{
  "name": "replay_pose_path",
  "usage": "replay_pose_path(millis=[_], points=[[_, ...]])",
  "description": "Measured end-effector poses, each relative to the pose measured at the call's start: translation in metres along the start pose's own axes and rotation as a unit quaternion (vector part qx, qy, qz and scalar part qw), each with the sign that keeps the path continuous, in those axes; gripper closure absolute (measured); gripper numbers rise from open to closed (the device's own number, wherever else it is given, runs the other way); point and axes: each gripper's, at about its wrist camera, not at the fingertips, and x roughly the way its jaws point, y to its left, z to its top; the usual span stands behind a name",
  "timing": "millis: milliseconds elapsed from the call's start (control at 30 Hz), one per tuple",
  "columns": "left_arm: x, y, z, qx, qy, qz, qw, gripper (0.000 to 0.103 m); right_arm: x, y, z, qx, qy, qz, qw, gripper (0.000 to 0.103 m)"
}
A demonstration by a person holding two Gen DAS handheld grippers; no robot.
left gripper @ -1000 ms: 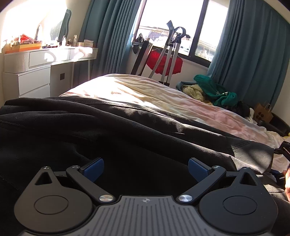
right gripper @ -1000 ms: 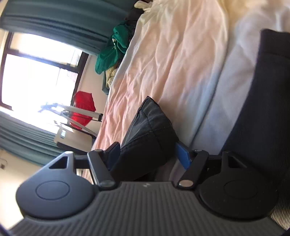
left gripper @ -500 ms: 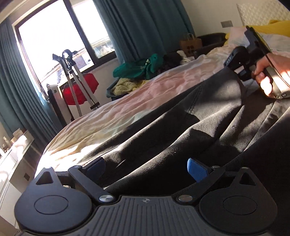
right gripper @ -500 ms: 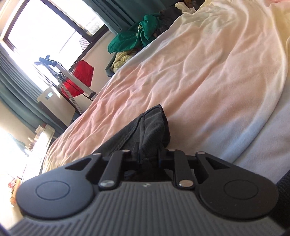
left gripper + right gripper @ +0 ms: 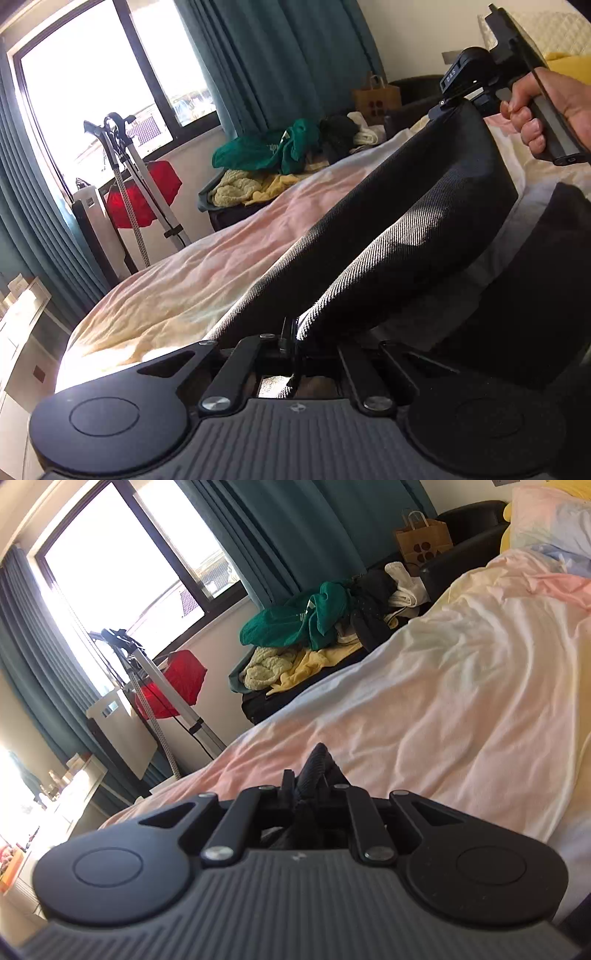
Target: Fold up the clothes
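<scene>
A black twill garment (image 5: pixel 399 221) hangs stretched above the bed between both grippers. My left gripper (image 5: pixel 293 338) is shut on its near edge at the bottom of the left wrist view. The right gripper (image 5: pixel 448 105), held by a hand (image 5: pixel 554 107), pinches the far end of the cloth at the upper right of that view. In the right wrist view the right gripper (image 5: pixel 308 779) is shut on a bunched black fold of the garment (image 5: pixel 317 762); the rest of the cloth is hidden below the gripper body.
The bed sheet (image 5: pixel 443 701), pale pink and yellow, is rumpled. Behind it lies a pile of clothes (image 5: pixel 288 155) with a green top, a paper bag (image 5: pixel 423 541) and a dark chair. A stand with a red item (image 5: pixel 142 195) is by the window.
The left gripper went from open over the flat garment to shut on its edge. The right gripper closed on the cloth earlier. Both lifted the garment off the bed.
</scene>
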Motion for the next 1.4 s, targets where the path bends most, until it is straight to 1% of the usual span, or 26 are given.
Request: replay_pose_path(millis=[33, 100, 233, 333, 400, 467, 500, 533, 567, 600, 633, 733, 800, 867, 900, 933, 967, 1033, 1067, 1100, 1167, 1233, 1267, 1300, 1333, 1400], points=[[-0.003, -0.001, 0.011, 0.001, -0.01, -0.004, 0.9999, 0.101, 0.0, 0.003, 0.014, -0.009, -0.006, -0.006, 1.0, 0.092], [-0.003, -0.012, 0.03, 0.002, -0.019, -0.032, 0.9993, 0.101, 0.001, 0.002, 0.038, -0.023, -0.01, -0.025, 0.999, 0.092], [0.02, -0.054, 0.04, 0.03, -0.022, -0.057, 0.9977, 0.1, 0.009, -0.015, 0.07, -0.034, 0.003, -0.07, 0.997, 0.091], [0.05, -0.078, 0.022, -0.003, 0.02, -0.088, 0.9959, 0.098, 0.021, -0.042, 0.057, -0.04, 0.037, -0.08, 0.995, 0.09], [0.058, -0.086, 0.007, -0.019, 0.035, -0.101, 0.9941, 0.096, 0.026, -0.06, 0.04, -0.036, 0.057, -0.078, 0.995, 0.085], [0.061, -0.09, -0.006, -0.026, 0.041, -0.11, 0.9928, 0.089, 0.025, -0.073, 0.024, -0.029, 0.064, -0.083, 0.994, 0.075], [0.059, -0.09, -0.012, -0.027, 0.04, -0.112, 0.9926, 0.083, 0.02, -0.078, 0.018, -0.022, 0.06, -0.083, 0.994, 0.071], [0.054, -0.088, -0.015, -0.026, 0.035, -0.11, 0.993, 0.068, 0.014, -0.083, 0.011, -0.013, 0.054, -0.083, 0.995, 0.057], [0.049, -0.086, -0.018, -0.027, 0.03, -0.108, 0.9934, 0.06, 0.006, -0.085, 0.006, 0.003, 0.045, -0.085, 0.995, 0.04], [0.041, -0.081, -0.021, -0.032, 0.025, -0.105, 0.9937, 0.048, -0.003, -0.087, 0.002, 0.02, 0.036, -0.088, 0.995, 0.036], [0.033, -0.076, -0.024, -0.037, 0.02, -0.102, 0.9939, 0.041, -0.012, -0.088, -0.003, 0.038, 0.026, -0.09, 0.995, 0.033], [-0.007, -0.054, -0.038, -0.076, 0.02, -0.09, 0.9928, 0.031, -0.04, -0.092, -0.017, 0.09, -0.002, -0.097, 0.991, 0.033], [-0.039, -0.038, -0.049, -0.106, 0.027, -0.075, 0.9912, 0.029, -0.058, -0.094, -0.026, 0.124, -0.021, -0.102, 0.987, 0.033], [-0.075, -0.022, -0.063, -0.138, 0.036, -0.051, 0.9885, 0.027, -0.072, -0.087, -0.041, 0.138, -0.018, -0.095, 0.986, 0.033], [-0.092, -0.013, -0.07, -0.157, 0.041, -0.039, 0.986, 0.022, -0.079, -0.083, -0.048, 0.144, -0.016, -0.091, 0.985, 0.033], [-0.112, 0.0, -0.078, -0.183, 0.048, -0.027, 0.9816, 0.021, -0.088, -0.078, -0.058, 0.149, -0.012, -0.093, 0.984, 0.033], [-0.134, 0.017, -0.088, -0.215, 0.057, -0.015, 0.9748, 0.021, -0.097, -0.073, -0.068, 0.153, -0.009, -0.096, 0.984, 0.033], [-0.173, 0.046, -0.108, -0.285, 0.079, 0.008, 0.9551, 0.017, -0.114, -0.065, -0.087, 0.166, -0.001, -0.101, 0.981, 0.033], [-0.189, 0.061, -0.121, -0.327, 0.089, 0.015, 0.9409, 0.015, -0.121, -0.063, -0.095, 0.177, 0.003, -0.101, 0.979, 0.032], [-0.206, 0.076, -0.134, -0.367, 0.098, 0.022, 0.9246, 0.013, -0.131, -0.062, -0.106, 0.195, 0.008, -0.101, 0.976, 0.033], [-0.239, 0.106, -0.16, -0.447, 0.115, 0.035, 0.8865, 0.013, -0.145, -0.063, -0.119, 0.223, 0.03, -0.108, 0.968, 0.033], [-0.271, 0.13, -0.192, -0.527, 0.118, 0.05, 0.8404, 0.007, -0.16, -0.064, -0.123, 0.244, 0.04, -0.115, 0.962, 0.033], [-0.284, 0.138, -0.209, -0.565, 0.119, 0.061, 0.8139, 0.004, -0.17, -0.065, -0.125, 0.253, 0.038, -0.116, 0.96, 0.033], [-0.297, 0.147, -0.226, -0.603, 0.118, 0.072, 0.7856, 0.0, -0.18, -0.065, -0.125, 0.255, 0.032, -0.121, 0.959, 0.033], [-0.31, 0.156, -0.243, -0.639, 0.118, 0.083, 0.7555, 0.0, -0.191, -0.064, -0.125, 0.253, 0.019, -0.131, 0.959, 0.033], [-0.335, 0.172, -0.277, -0.705, 0.117, 0.102, 0.692, 0.0, -0.215, -0.061, -0.125, 0.239, -0.008, -0.149, 0.959, 0.033]])
